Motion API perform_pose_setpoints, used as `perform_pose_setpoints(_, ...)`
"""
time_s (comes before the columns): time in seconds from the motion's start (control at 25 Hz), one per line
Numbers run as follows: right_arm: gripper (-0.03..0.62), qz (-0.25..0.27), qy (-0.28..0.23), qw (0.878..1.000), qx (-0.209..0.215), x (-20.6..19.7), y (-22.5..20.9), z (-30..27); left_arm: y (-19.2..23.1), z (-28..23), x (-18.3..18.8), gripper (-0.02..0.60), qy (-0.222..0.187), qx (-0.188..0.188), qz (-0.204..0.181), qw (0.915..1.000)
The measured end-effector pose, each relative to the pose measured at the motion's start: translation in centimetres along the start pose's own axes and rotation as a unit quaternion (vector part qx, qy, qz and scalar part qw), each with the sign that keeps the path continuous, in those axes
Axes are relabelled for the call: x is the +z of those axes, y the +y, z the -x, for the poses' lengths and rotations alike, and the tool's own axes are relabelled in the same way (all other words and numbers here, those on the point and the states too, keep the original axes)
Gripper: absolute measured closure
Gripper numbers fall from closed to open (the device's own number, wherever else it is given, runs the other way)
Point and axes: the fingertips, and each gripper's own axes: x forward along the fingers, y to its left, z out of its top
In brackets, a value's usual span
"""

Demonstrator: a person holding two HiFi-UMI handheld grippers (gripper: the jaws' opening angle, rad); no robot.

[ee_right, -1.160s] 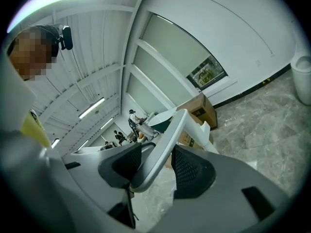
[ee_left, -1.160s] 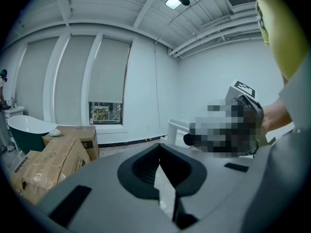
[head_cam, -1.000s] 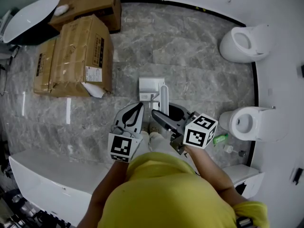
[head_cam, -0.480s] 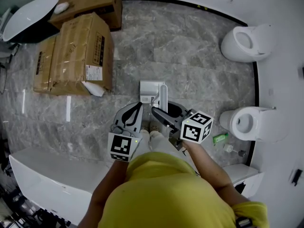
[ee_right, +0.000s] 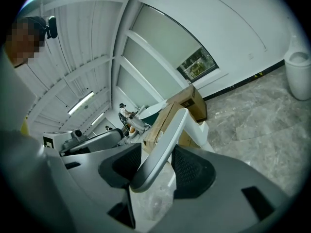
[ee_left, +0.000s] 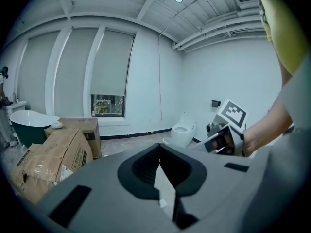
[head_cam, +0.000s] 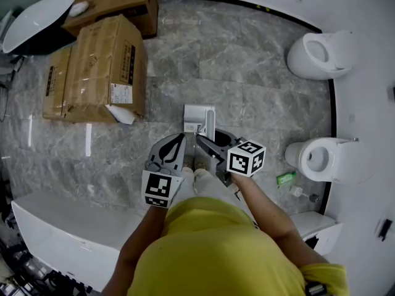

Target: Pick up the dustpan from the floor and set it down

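my right tool [head_cam: 205, 143] was pinching the dustpan [head_cam: 196, 113] by its handle [ee_right: 163, 140], which ran up between the pads. in the head view the pan sat at mid frame, just above both tools, over the grey floor [head_cam: 247, 85]; i couldn't tell whether it touched. my left tool [head_cam: 178, 142], just left of it, had its jaws pressed together on nothing.
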Motion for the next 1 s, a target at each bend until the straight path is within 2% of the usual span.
perform_pose_setpoints(0.2,0.388,0.007,0.028,0.999,-0.023,-1.6,-2.2,-1.1,0.0,-0.1,-0.4,0.578,0.005,-0.002,0.001,1.0)
perform_pose_setpoints(0.4,0.39,-0.01,0.041,0.997,-0.06,-3.3,-5.0,-1.9,-0.1,-0.1,-0.6,0.578,0.008,-0.004,0.002,1.0)
perform_pose_setpoints(0.64,0.383,-0.003,0.056,0.996,-0.075,-4.5,-6.0,-2.0,-0.2,-0.1,-0.8,0.578,0.01,-0.006,0.006,0.9999)
perform_pose_setpoints(0.76,0.328,0.02,0.072,0.992,-0.102,-4.9,-6.1,-2.0,-0.4,-0.1,-1.0,0.578,0.011,-0.009,0.006,0.9999)
perform_pose_setpoints(0.92,0.199,-0.001,0.08,0.988,-0.132,-5.1,-6.0,-1.1,-0.6,-0.2,-0.7,0.578,0.006,-0.012,0.006,0.9999)
perform_pose_setpoints(1.0,0.192,-0.003,0.067,0.984,-0.163,-4.5,-6.2,0.2,-0.8,-0.2,-0.5,0.578,0.002,-0.015,0.005,0.9999)
